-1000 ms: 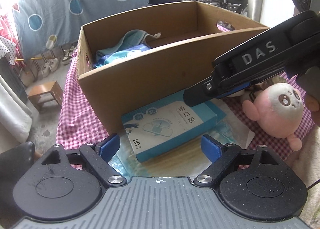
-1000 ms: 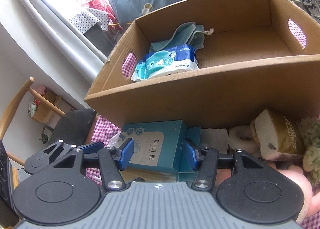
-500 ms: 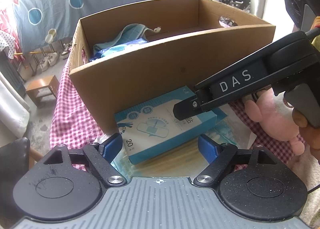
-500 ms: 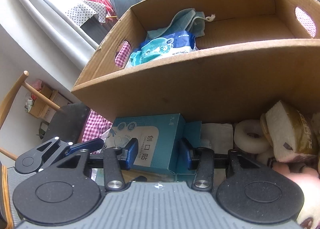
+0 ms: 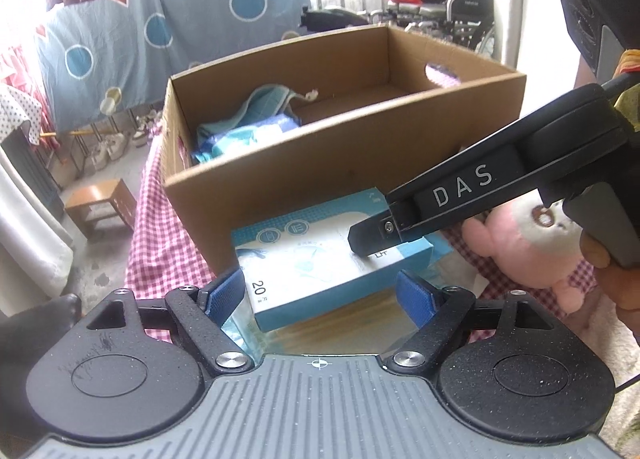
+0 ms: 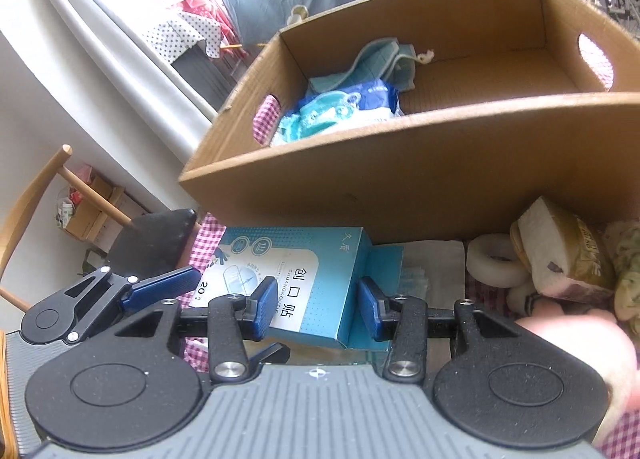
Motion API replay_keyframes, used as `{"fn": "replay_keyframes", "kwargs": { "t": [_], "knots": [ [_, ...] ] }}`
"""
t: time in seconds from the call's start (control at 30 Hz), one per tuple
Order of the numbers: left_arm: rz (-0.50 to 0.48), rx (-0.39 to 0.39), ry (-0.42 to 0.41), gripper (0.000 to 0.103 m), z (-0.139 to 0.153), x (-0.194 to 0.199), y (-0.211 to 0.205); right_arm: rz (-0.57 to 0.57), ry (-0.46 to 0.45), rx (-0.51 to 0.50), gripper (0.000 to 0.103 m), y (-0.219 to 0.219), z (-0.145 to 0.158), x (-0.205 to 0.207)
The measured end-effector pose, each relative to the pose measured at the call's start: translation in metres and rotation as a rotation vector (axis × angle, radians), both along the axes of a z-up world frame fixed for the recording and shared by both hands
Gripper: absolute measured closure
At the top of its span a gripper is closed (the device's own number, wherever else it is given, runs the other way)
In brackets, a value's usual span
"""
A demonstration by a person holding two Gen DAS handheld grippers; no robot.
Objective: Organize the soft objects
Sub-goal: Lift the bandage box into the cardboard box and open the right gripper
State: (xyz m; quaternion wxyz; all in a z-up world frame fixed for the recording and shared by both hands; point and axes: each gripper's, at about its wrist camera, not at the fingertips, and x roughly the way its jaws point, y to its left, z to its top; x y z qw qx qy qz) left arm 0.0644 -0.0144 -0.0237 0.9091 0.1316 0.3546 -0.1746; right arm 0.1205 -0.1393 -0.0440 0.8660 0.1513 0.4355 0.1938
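A blue box of plasters (image 5: 320,259) lies on the table in front of a cardboard box (image 5: 340,163). It also shows in the right wrist view (image 6: 296,279). My left gripper (image 5: 320,295) is open, its pads either side of the plaster box's near end. My right gripper (image 6: 316,307) is open around the plaster box's right end; its finger (image 5: 372,235) rests on the box top. The cardboard box (image 6: 420,171) holds a teal cloth (image 6: 372,63) and a blue packet (image 6: 344,107).
A pink plush toy (image 5: 524,243) lies right of the plaster box. Tissue packs (image 6: 560,251) and a white tape roll (image 6: 494,259) sit by the cardboard box. A checked cloth (image 5: 160,235) covers the table. A wooden chair (image 6: 44,195) and a stool (image 5: 100,203) stand at the left.
My right gripper has lowered and moved left along the plaster box, its jaws narrowing slightly around it. My left gripper has pulled back and risen a little, staying open.
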Motion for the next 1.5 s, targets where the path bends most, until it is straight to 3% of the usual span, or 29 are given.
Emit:
{"fn": "replay_keyframes", "kwargs": {
  "t": [0.5,0.7,0.87,1.1,1.23,1.33,1.5],
  "knots": [
    [0.001,-0.041,-0.216,0.019,0.062,-0.025,0.006,0.017,-0.192,-0.003,0.056,0.004,0.072,-0.029],
    [-0.004,-0.045,-0.296,0.019,0.083,-0.012,0.003,0.045,-0.259,-0.029,0.056,0.005,0.101,-0.009],
    [-0.007,-0.040,-0.321,0.019,0.090,0.011,-0.001,0.075,-0.233,-0.041,0.057,0.004,0.110,0.029],
    [0.007,-0.036,-0.242,0.019,0.077,0.057,-0.004,0.122,-0.080,-0.046,0.057,-0.001,0.088,0.099],
    [0.002,-0.069,-0.123,0.024,0.061,0.084,-0.001,0.179,0.064,-0.011,0.061,-0.002,0.060,0.135],
    [-0.017,-0.116,-0.010,0.024,0.047,0.099,0.000,0.197,0.118,-0.033,0.061,0.002,0.046,0.155],
    [-0.005,-0.102,0.023,0.019,0.034,0.103,0.003,0.201,0.186,-0.051,0.061,0.001,0.031,0.176]
  ]
}}
